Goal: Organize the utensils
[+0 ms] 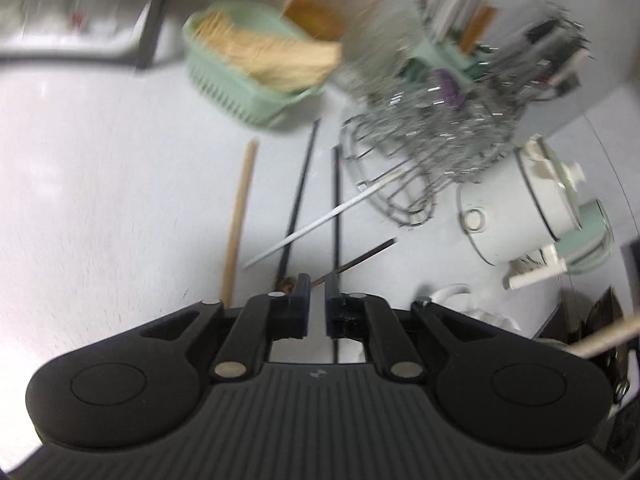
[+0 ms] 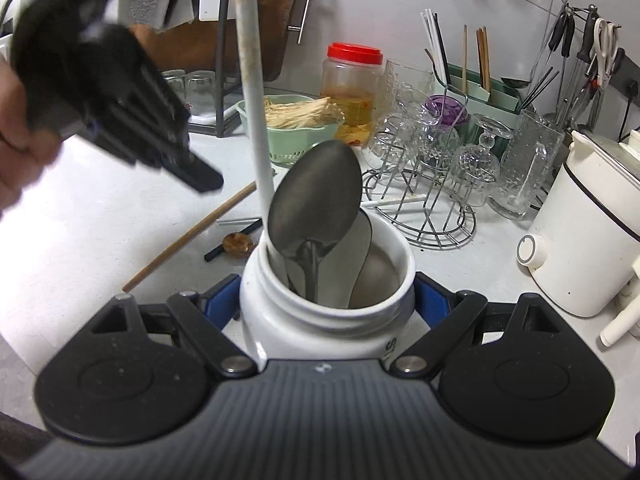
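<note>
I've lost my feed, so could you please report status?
Right tongs shut on white jar, spoons inside. Left tongs empty, above loose chopsticks. Nothing blocking.

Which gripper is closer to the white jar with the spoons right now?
Right. The right gripper is clamped around the white jar, one finger on each side. The left gripper hovers apart from it, above the counter to the jar's upper left.

Left hand-held gripper [image 1: 317, 286] angled downward, jaws parted by a narrow gap, nothing between them, gripped by a hand [image 2: 18, 136]. Right hand-held gripper [image 2: 326, 304] tilted down, jaws spread wide, pads pressing inward.
</note>
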Demonstrator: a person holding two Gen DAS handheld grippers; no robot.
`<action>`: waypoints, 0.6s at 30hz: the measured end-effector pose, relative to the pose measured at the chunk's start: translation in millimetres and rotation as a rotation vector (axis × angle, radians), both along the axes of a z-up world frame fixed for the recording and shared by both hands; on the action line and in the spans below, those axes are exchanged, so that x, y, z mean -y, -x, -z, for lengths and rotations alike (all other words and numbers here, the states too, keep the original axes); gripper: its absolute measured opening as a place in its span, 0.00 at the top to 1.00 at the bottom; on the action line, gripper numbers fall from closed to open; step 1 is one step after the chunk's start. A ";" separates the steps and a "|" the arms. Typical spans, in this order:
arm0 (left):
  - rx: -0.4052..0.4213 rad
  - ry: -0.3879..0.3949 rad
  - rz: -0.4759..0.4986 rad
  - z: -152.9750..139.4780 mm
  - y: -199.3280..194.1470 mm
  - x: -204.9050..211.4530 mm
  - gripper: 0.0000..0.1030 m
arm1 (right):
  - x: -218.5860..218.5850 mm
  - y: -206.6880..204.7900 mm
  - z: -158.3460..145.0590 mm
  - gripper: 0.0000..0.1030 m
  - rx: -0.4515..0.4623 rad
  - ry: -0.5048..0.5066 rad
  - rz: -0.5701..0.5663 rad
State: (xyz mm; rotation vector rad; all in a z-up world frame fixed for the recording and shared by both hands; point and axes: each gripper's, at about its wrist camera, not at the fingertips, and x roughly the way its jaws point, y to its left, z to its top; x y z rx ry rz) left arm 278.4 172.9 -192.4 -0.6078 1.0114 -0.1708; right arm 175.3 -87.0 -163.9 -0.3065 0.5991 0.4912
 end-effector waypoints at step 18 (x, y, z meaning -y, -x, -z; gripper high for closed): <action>-0.087 -0.075 0.134 31.0 -36.9 22.5 0.85 | 3.1 -2.5 0.8 0.11 0.006 0.001 -0.006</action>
